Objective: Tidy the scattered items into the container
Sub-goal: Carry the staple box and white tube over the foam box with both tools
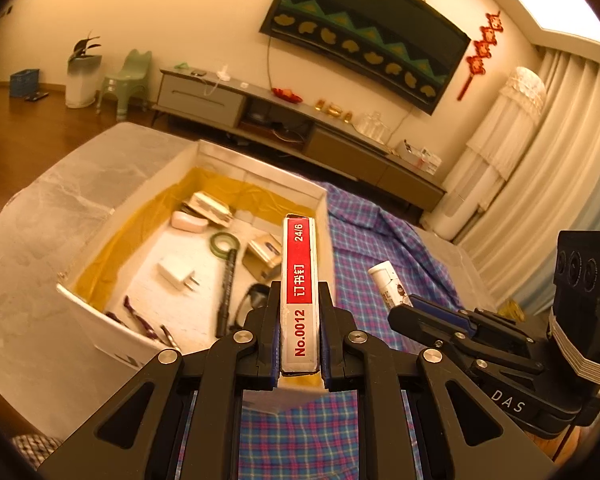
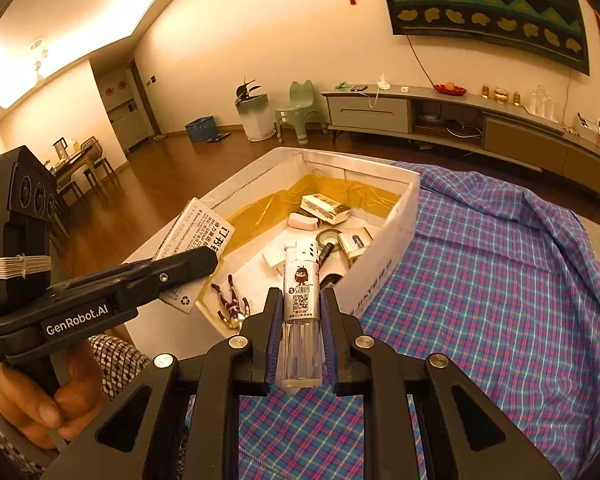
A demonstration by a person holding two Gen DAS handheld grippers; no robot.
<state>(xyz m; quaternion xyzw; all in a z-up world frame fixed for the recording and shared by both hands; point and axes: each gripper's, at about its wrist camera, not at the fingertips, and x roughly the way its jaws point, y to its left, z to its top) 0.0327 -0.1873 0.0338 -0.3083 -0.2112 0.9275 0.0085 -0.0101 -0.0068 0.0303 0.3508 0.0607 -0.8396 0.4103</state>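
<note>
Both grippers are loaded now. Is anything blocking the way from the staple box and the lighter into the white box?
Nothing visible blocks either. The white box is open-topped, and the staple box in the left gripper and the lighter in the right gripper are held near its front wall. Items already lie inside it, but bare floor shows between them.

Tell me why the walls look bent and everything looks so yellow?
Left wrist view: the fisheye lens curves the wall hanging, and warm room light tints the white box yellow. Right wrist view: same bend and tint, bright ceiling glare, yet the lighter looks sharp.
</note>
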